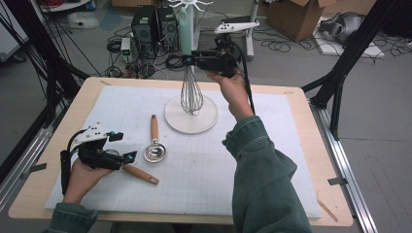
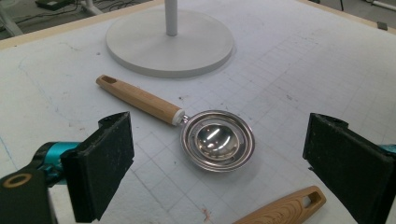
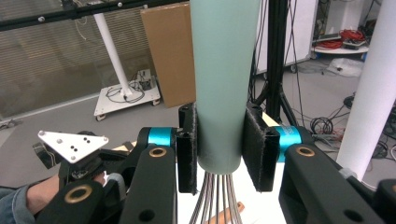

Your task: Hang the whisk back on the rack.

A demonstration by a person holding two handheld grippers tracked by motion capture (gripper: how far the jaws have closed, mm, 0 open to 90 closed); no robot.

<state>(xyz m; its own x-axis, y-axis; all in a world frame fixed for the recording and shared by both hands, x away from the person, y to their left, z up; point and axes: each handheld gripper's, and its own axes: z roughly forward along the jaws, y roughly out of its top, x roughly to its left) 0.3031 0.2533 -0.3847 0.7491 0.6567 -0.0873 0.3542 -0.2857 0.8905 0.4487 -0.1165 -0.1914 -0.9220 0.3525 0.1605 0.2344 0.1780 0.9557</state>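
Note:
A whisk with a pale green handle [image 3: 224, 70] and steel wires [image 1: 192, 94] hangs upright over the round base [image 1: 206, 121] of a white stand. My right gripper [image 1: 187, 60] is shut on the lower end of that handle [image 3: 219, 149], with the stand's white post [image 3: 369, 93] just beside it. A steel measuring spoon [image 2: 218, 140] with a wooden handle lies on the mat [image 1: 155, 153]. My left gripper [image 1: 123, 146] is open, low over the mat at the front left, and the spoon sits ahead between its jaws [image 2: 219, 158]. A second wooden handle [image 2: 285, 210] lies near it.
A white gridded mat [image 1: 272, 145] covers the wooden table. Beyond the far edge stand computer towers [image 1: 153, 24] amid cables, and a cardboard box [image 1: 296, 17]. Black frame posts [image 1: 340, 87] flank the table on both sides.

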